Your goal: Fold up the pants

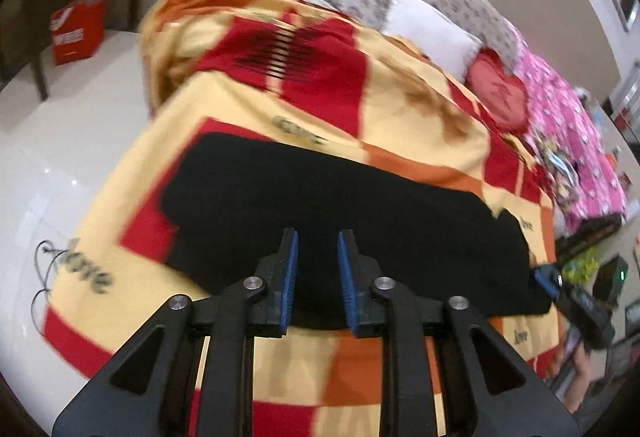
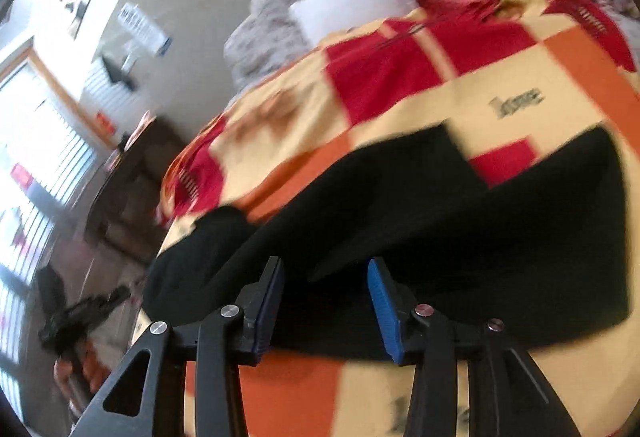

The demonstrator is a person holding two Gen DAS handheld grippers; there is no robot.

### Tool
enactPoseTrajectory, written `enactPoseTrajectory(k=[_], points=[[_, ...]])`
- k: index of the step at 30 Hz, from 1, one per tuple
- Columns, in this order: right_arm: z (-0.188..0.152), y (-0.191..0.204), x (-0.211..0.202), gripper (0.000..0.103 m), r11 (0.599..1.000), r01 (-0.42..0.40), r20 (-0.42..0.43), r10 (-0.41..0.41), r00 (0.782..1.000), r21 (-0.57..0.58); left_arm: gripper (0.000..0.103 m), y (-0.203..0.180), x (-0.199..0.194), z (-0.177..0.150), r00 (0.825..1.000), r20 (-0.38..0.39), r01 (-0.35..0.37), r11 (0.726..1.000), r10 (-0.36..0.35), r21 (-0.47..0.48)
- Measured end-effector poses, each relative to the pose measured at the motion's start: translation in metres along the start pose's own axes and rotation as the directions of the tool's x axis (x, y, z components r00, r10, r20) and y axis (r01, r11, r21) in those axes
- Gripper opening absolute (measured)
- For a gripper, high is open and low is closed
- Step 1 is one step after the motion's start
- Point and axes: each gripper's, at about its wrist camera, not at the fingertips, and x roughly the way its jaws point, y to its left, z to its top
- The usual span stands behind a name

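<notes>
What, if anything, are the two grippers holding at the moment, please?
Nothing: the left gripper and right gripper both stand with jaws open over the black pants.

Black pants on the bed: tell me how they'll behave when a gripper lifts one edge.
The black pants lie flat and follow the blanket beneath, so they are probably floppy and will droop from whichever edge is lifted. They look thin, so likely light. On that soft blanket, they may drag rather than slide cleanly.
</notes>
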Motion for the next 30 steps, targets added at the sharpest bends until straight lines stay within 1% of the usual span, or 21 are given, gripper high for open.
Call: enactPoseTrajectory(k=[2,3,4,6,8,9,11,13,14,15,16,18,20,21,22,24,25,26,30], points=[[0.018,-0.012,-0.003,0.042,0.997,0.082,0.043,-0.082,0.996,-0.007,0.028,-0.018,0.010,-0.001,0.999,-0.029,0.033,0.999,-0.032,0.026],[0.024,-0.015,-0.003,0.043,0.994,0.107,0.053,-0.106,0.993,-0.014,0.028,-0.027,0.017,0.000,0.998,-0.046,0.050,0.998,-0.048,0.037],[0.033,-0.020,0.001,0.045,0.989,0.148,0.052,-0.146,0.988,-0.027,0.028,-0.035,0.024,-0.001,0.996,-0.062,0.066,0.997,-0.063,0.045],[0.045,-0.030,0.012,0.045,0.973,0.225,0.008,-0.224,0.974,-0.057,0.028,-0.051,0.038,0.001,0.993,-0.090,0.082,0.995,-0.077,0.062],[0.058,-0.033,0.027,0.045,0.966,0.240,-0.029,-0.243,0.970,-0.098,0.028,-0.067,0.051,0.000,0.989,-0.118,0.098,0.991,-0.087,0.088],[0.058,-0.035,0.030,0.045,0.964,0.240,-0.043,-0.247,0.968,-0.117,0.028,-0.073,0.056,0.000,0.988,-0.127,0.103,0.990,-0.090,0.098],[0.056,-0.042,0.046,0.045,0.958,0.239,-0.116,-0.258,0.959,-0.156,0.028,-0.079,0.065,-0.001,0.985,-0.149,0.106,0.989,-0.090,0.104],[0.047,-0.046,0.058,0.044,0.970,0.189,-0.154,-0.213,0.965,-0.153,0.028,-0.082,0.075,-0.004,0.979,-0.180,0.111,0.989,-0.092,0.100],[0.047,-0.042,0.058,0.039,0.963,0.200,-0.112,-0.222,0.969,-0.181,0.028,-0.082,0.078,-0.005,0.978,-0.189,0.110,0.989,-0.091,0.095],[0.044,-0.038,0.058,0.022,0.952,0.219,-0.085,-0.241,0.967,-0.215,0.028,-0.081,0.080,-0.005,0.978,-0.190,0.108,0.990,-0.089,0.091],[0.043,-0.035,0.058,0.013,0.946,0.228,-0.076,-0.251,0.965,-0.231,0.028,-0.080,0.081,-0.005,0.978,-0.190,0.109,0.990,-0.091,0.086],[0.044,-0.029,0.054,0.011,0.949,0.207,-0.040,-0.222,0.974,-0.237,0.028,-0.078,0.080,-0.004,0.977,-0.191,0.113,0.991,-0.097,0.075],[0.048,-0.016,0.050,0.010,0.941,0.217,-0.010,-0.228,0.974,-0.260,0.028,-0.078,0.079,-0.002,0.977,-0.190,0.108,0.992,-0.093,0.070],[0.051,-0.008,0.043,0.010,0.942,0.210,0.013,-0.214,0.977,-0.263,0.028,-0.077,0.077,-0.002,0.978,-0.188,0.102,0.992,-0.087,0.072],[0.055,-0.001,0.033,0.010,0.946,0.193,0.040,-0.189,0.981,-0.262,0.028,-0.076,0.075,-0.001,0.980,-0.183,0.096,0.993,-0.081,0.075],[0.059,0.014,0.000,0.010,0.950,0.172,0.106,-0.149,0.983,-0.261,0.028,-0.075,0.070,0.001,0.982,-0.172,0.097,0.993,-0.083,0.073],[0.060,0.023,-0.024,0.010,0.950,0.165,0.150,-0.128,0.980,-0.266,0.028,-0.074,0.068,0.001,0.982,-0.168,0.098,0.993,-0.085,0.070],[0.060,0.030,-0.038,0.010,0.947,0.167,0.179,-0.121,0.976,-0.273,0.028,-0.073,0.066,0.002,0.983,-0.164,0.099,0.993,-0.087,0.066],[0.054,0.053,-0.100,0.010,0.939,0.174,0.275,-0.090,0.957,-0.296,0.028,-0.070,0.062,0.005,0.983,-0.158,0.102,0.994,-0.093,0.050]])
